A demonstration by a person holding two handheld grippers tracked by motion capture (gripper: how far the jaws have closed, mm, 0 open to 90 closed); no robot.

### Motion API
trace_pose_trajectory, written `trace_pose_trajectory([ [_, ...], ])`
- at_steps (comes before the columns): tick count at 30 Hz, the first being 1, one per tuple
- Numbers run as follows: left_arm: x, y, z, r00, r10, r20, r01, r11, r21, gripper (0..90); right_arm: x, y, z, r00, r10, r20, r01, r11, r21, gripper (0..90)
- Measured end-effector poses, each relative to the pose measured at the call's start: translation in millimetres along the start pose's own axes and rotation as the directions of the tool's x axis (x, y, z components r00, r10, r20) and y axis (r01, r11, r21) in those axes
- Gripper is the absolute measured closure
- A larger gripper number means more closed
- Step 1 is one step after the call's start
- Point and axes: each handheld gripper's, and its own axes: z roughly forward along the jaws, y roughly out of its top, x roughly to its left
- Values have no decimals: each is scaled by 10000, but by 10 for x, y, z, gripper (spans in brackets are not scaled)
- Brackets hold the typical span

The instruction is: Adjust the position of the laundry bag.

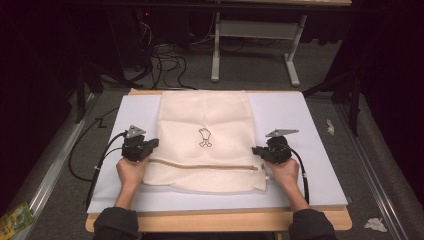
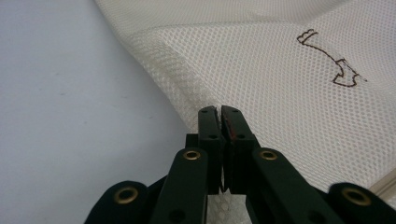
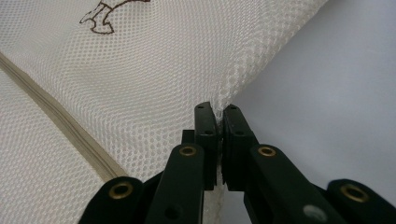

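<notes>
High view, cream mesh bag lengthwise away from person, left gripper and right gripper clamped on its side edges

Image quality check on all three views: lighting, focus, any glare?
High view: soft and dim, dark surround, mesh bag and white mat evenly lit, no glare. Left gripper view: mesh weave crisp near left gripper, jaw bases blurred. Right gripper view: same, sharp around right gripper, zipper softer.

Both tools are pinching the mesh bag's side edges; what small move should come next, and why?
Probably lift both edges together and carry them toward the far end. The left tool and right tool are each shut on the mesh bag beside its zipper, which lies flat on the white mat.
</notes>
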Motion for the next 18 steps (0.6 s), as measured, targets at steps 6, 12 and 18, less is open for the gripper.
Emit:
trace_pose_trajectory([
  [6, -86, 37, 66, 9997, 110, 199, -109, 9999, -41, 877, -100, -51, -102, 9996, 193, 194, -190, 9997, -133, 878],
  [12, -184, 81, 138, 9991, 280, 311, -279, 9996, -12, 877, -162, -98, -163, 9991, 275, 327, -271, 9995, -140, 878],
  [18, -274, 128, 202, 9978, 493, 445, -496, 9988, 60, 876, -235, -161, -248, 9977, 492, 476, -482, 9986, -233, 878],
])
